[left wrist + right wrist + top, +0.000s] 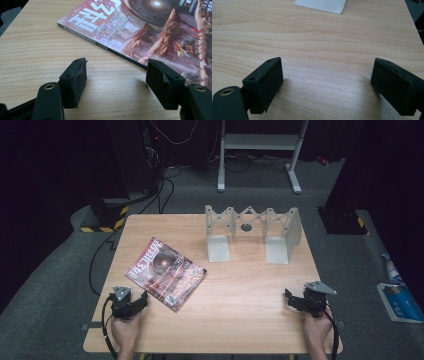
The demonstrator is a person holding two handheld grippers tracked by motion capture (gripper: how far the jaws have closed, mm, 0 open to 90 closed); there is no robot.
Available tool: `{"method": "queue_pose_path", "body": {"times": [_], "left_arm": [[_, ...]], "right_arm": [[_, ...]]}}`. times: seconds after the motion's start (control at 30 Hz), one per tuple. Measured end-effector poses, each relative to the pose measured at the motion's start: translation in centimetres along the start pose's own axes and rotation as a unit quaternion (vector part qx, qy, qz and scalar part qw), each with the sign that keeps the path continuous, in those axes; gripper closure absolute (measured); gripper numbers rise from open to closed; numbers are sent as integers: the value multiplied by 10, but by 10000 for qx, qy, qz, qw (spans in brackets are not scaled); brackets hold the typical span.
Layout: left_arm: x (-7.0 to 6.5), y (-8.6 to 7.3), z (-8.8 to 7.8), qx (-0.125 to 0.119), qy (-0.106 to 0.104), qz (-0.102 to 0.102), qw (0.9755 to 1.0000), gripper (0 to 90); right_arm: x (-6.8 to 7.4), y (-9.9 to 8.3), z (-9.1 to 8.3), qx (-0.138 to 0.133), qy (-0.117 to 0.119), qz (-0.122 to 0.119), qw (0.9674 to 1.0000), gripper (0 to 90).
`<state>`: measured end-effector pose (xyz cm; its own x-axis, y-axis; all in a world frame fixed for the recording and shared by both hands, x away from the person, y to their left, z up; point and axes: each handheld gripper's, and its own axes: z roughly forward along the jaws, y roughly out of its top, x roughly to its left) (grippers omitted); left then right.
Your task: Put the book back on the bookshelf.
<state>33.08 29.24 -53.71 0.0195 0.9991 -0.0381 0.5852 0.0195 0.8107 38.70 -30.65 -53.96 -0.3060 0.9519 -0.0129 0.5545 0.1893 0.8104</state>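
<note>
1. You sit at the near edge of a light wooden table (240, 290), seen from above, with one black two-jaw gripper in each hand.
2. Your left gripper (141, 301) rests near the table's near-left corner. Its jaws stand apart with nothing between them, only bare wood showing in the gap.
3. A magazine (166, 272) lies flat on the left half of the table, turned at an angle, its cover red and pink with large white characters and a dark round shape.
4. In the left gripper view, the magazine's dark spine edge (105, 46) runs diagonally just beyond the jaw tips. The right-hand jaw sits just beside that near edge; you cannot tell whether it touches.
5. Your right gripper (292, 299) rests near the table's near-right corner, well apart from the magazine. Its jaws also stand wide apart and hold nothing.
6. A grey metal expanding book rack (252, 232) stands upright at the far side of the table, right of centre, with two flat feet pointing toward you.
7. In the right gripper view, one grey foot of the rack (322, 5) lies far ahead of the jaws, across open wood.
</note>
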Motion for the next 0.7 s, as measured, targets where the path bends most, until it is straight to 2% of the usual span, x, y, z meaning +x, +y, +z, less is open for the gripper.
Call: {"method": "queue_pose_path", "body": {"times": [0.37,0.7], "left_arm": [[-2,1,3,8,14,128,9999,303],[-1,1,2,17,-11,90,10000,306]], "right_arm": [[0,-2,-2,-3,46,-11,10000,106],[1,-1,-2,1,49,-14,10000,107]]}}
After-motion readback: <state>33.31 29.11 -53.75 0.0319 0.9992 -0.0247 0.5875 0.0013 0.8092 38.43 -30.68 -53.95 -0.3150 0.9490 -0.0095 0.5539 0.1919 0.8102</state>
